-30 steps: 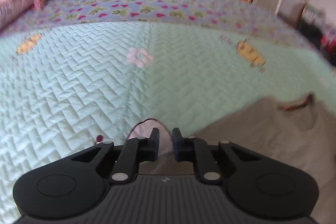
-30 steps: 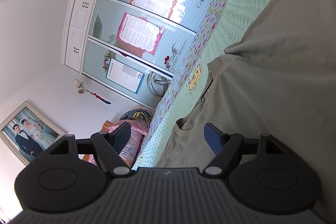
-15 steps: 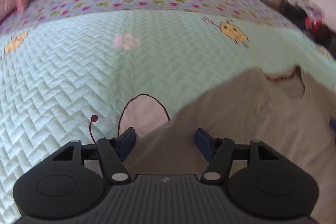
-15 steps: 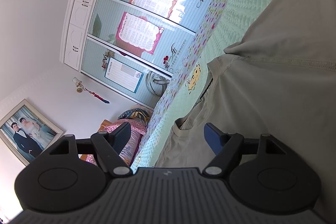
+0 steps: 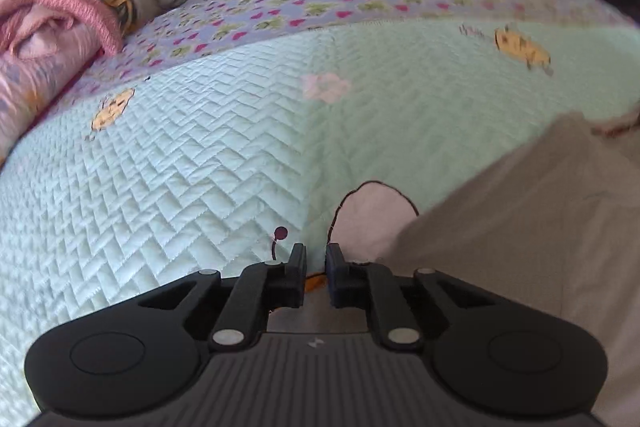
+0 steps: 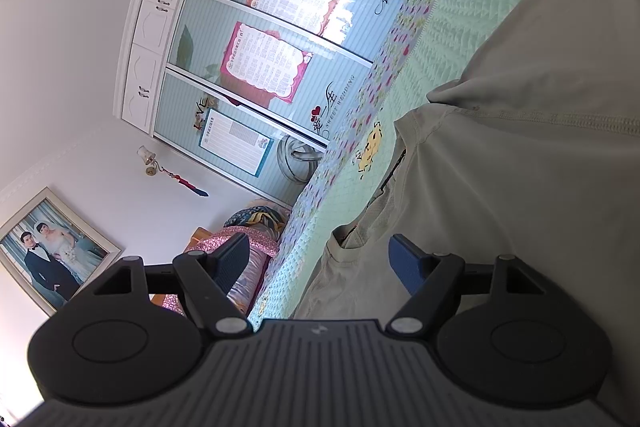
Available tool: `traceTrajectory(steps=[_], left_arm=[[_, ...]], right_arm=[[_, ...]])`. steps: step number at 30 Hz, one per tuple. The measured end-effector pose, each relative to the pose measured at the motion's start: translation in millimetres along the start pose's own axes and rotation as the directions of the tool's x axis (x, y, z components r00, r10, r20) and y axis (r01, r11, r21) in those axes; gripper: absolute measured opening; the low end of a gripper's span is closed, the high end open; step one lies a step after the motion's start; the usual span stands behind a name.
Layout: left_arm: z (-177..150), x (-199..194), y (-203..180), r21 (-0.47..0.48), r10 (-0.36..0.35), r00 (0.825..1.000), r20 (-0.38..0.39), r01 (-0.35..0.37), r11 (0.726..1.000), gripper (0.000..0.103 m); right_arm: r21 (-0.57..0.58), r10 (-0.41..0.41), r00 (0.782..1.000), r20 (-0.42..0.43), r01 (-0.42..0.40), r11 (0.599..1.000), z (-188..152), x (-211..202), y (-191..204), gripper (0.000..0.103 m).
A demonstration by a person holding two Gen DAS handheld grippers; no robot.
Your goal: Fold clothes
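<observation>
In the left wrist view, the pink bedding (image 5: 52,23) lies in the upper left of the frame and the mint quilted bedspread (image 5: 180,155) fills the middle. The left gripper (image 5: 316,259) sits at the bottom centre; its jaws have just been closing and now stand almost together with only a thin gap. No cloth shows between the tips, though something grey lies lower in that gap, so I cannot tell whether it is clenched on fabric. To the right, the beige T-shirt (image 5: 520,227) lies on the bed, its edge just beside the gripper, and its collar is at the right border of the frame. In the right wrist view, which is rotated, the wardrobe (image 6: 256,39) stands in the upper left. The right gripper (image 6: 320,259) at the bottom centre is released, its jaws wide apart, with the sleeve and side of the T-shirt (image 6: 520,187) near its right finger but not pinched. I judge the folding is at an early stage: the shirt looks mostly spread out, with some overlap near the sleeve, and most folds remain to be done.
</observation>
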State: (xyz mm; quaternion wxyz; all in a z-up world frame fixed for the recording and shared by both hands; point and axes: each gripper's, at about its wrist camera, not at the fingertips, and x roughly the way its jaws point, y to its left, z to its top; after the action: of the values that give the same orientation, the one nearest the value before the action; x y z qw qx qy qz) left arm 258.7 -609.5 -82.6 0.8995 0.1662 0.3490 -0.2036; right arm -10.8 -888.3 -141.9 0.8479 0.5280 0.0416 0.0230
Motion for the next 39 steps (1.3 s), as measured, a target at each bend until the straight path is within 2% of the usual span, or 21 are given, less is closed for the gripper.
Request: traceTrajectory(steps=[1, 3, 4, 5, 7, 10, 12, 14, 15, 18, 22, 24, 27, 29, 30, 32, 36, 39], left_arm=[[-0.8, -3.3, 4.3, -0.023, -0.012, 1.0, 0.015, 0.012, 1.0, 0.013], [-2.2, -11.8, 12.9, -0.064, -0.02, 0.999, 0.041, 0.022, 0.998, 0.034], [-4.2, -16.5, 19.9, -0.09, -0.034, 0.998, 0.048, 0.038, 0.995, 0.054], [-6.3, -21.2, 27.2, -0.118, -0.049, 0.997, 0.055, 0.055, 0.991, 0.063], [-11.4, -28.6, 47.0, -0.205, -0.091, 0.994, 0.057, 0.101, 0.973, 0.067], [-24.4, -37.3, 73.6, -0.363, -0.136, 0.99, 0.046, 0.144, 0.92, 0.07], [-33.8, -38.9, 81.2, -0.404, -0.153, 0.988, 0.027, 0.151, 0.902, 0.07], [-40.9, -41.8, 79.8, -0.37, -0.118, 0.993, 0.005, 0.111, 0.922, 0.07], [-44.0, -44.8, 78.9, -0.35, -0.078, 0.997, 0.005, 0.075, 0.934, 0.07], [-52.2, -51.4, 83.5, -0.355, -0.029, 0.999, 0.046, 0.043, 0.934, 0.071], [-59.6, -40.0, 94.6, -0.425, -0.065, 0.998, 0.024, 0.07, 0.903, 0.072], [-57.8, -38.5, 89.4, -0.396, -0.064, 0.997, 0.036, 0.073, 0.915, 0.073], [-53.9, -35.2, 79.9, -0.346, -0.084, 0.996, 0.038, 0.092, 0.934, 0.067], [-50.3, -34.5, 70.3, -0.288, -0.051, 0.998, 0.023, 0.056, 0.956, 0.024], [-49.6, -34.5, 68.6, -0.275, -0.039, 0.999, 0.018, 0.043, 0.96, 0.018], [-51.0, -37.8, 68.1, -0.264, -0.022, 1.0, 0.018, 0.026, 0.964, 0.01], [-50.3, -37.4, 70.9, -0.202, 0.115, 0.993, 0.012, -0.11, 0.973, 0.008], [-51.8, -35.1, 78.9, -0.207, 0.139, 0.99, 0.006, -0.135, 0.969, 0.009]], right_arm=[[0.0, 0.0, 1.0, 0.0, 0.0, 1.0, 0.1, 0.0, -0.2, 0.077], [0.0, 0.0, 1.0, 0.0, 0.0, 1.0, 0.0, -0.1, -0.8, 0.077], [0.0, 0.0, 1.0, 0.0, 0.0, 1.0, 0.0, -0.1, -0.9, 0.077], [-0.001, 0.0, 1.0, 0.0, 0.0, 1.0, 0.1, 0.0, -0.9, 0.077], [-0.002, -0.001, 1.0, 0.0, 0.001, 1.0, -0.1, 0.1, -0.9, 0.077], [-0.003, -0.002, 1.0, 0.0, 0.002, 1.0, -0.6, 0.1, -0.5, 0.077], [-0.003, -0.002, 1.0, 0.001, 0.002, 1.0, -0.9, 0.2, -0.3, 0.077], [-0.004, -0.003, 1.0, 0.001, 0.003, 1.0, -1.3, 0.3, 0.0, 0.077], [-0.005, -0.003, 1.0, 0.001, 0.003, 1.0, -1.6, 0.3, -0.2, 0.077], [-0.008, -0.004, 1.0, 0.002, 0.004, 1.0, -2.0, 0.4, -0.2, 0.077], [-0.018, -0.009, 1.0, 0.002, 0.009, 1.0, -2.7, 0.9, 0.9, 0.077], [-0.021, -0.01, 1.0, 0.001, 0.01, 1.0, -2.8, 1.2, 1.0, 0.078], [-0.021, -0.009, 1.0, 0.002, 0.009, 1.0, -2.6, 1.2, 0.2, 0.078], [-0.021, -0.009, 1.0, 0.002, 0.009, 1.0, -2.8, 1.0, -0.1, 0.078], [-0.022, -0.01, 1.0, 0.002, 0.01, 1.0, -2.9, 1.1, 0.1, 0.078], [-0.023, -0.009, 1.0, 0.002, 0.009, 1.0, -3.3, 1.0, 0.5, 0.077], [-0.02, -0.007, 1.0, 0.002, 0.007, 1.0, -2.2, 0.9, 0.9, 0.077], [-0.017, -0.005, 1.0, 0.003, 0.005, 1.0, -1.7, 1.3, 0.9, 0.077]])
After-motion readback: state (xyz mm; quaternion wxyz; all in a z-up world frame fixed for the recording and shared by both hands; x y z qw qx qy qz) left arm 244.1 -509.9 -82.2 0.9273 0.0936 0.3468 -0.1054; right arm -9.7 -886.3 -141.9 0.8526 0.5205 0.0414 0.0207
